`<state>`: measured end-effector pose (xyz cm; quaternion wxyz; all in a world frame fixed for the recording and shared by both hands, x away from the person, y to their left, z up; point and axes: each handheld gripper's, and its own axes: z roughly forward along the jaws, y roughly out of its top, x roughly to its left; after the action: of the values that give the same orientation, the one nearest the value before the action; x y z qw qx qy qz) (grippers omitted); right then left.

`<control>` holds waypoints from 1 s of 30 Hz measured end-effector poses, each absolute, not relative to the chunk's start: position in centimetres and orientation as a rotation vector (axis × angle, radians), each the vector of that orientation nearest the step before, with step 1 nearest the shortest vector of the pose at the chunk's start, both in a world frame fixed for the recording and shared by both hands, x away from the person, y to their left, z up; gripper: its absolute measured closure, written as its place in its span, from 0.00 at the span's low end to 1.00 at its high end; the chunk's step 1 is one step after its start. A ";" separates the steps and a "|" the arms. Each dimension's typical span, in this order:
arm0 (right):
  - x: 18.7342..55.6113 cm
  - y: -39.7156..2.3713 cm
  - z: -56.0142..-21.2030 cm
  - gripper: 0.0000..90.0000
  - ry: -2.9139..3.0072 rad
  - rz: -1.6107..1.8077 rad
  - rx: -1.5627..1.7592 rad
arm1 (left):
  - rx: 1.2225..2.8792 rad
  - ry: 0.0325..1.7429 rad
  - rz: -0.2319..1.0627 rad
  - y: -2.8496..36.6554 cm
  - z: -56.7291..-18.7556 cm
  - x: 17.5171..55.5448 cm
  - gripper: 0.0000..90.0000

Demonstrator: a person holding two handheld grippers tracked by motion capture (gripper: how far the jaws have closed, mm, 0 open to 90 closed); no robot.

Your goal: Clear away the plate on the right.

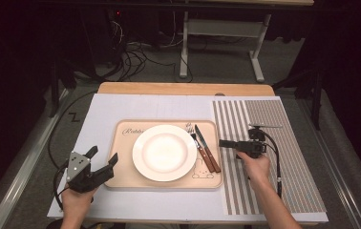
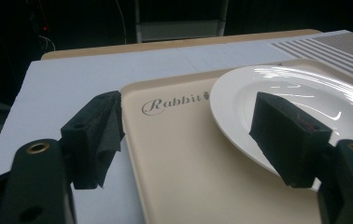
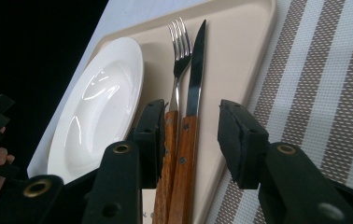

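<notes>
A beige tray [image 1: 121, 167] holds a white plate [image 1: 164, 152], with a fork [image 1: 198, 145] and a knife [image 1: 206, 148] lying side by side to its right, both wooden-handled. My right gripper [image 1: 222, 143] hovers over the striped placemat and points left at the cutlery. In the right gripper view its jaws [image 3: 193, 128] stand open on either side of the two handles of fork [image 3: 179, 56] and knife [image 3: 197, 65], not pressing them. My left gripper [image 1: 103, 155] is open and holds nothing at the tray's left edge, its jaws [image 2: 188, 126] spanning the tray rim [image 2: 174, 154] and plate edge [image 2: 296, 93].
The tray lies on a white board [image 1: 121, 105] over a wooden table [image 1: 183, 88]. A brown-and-white striped placemat [image 1: 264, 152] covers the right side. Beyond the far edge are floor cables and a desk frame [image 1: 184, 47].
</notes>
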<state>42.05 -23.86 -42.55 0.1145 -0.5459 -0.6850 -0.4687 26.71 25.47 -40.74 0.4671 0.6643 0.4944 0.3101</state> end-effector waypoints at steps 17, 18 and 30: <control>41.2 -26.1 -42.7 0.70 -1.985 -1.394 -1.637 | 1.632 1.215 0.759 25.5 -40.8 26.7 0.29; 41.2 -26.3 -42.7 0.70 -1.983 -1.399 -1.638 | 1.632 1.215 0.759 25.5 -40.8 26.7 0.29; 40.8 -27.2 -42.6 0.68 -1.980 -1.410 -1.648 | 1.626 1.217 0.761 25.5 -40.8 26.8 0.29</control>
<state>40.82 -27.24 -42.56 0.1025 -0.5583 -0.6707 -0.4776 26.76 25.47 -40.78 0.4672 0.6629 0.4962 0.3101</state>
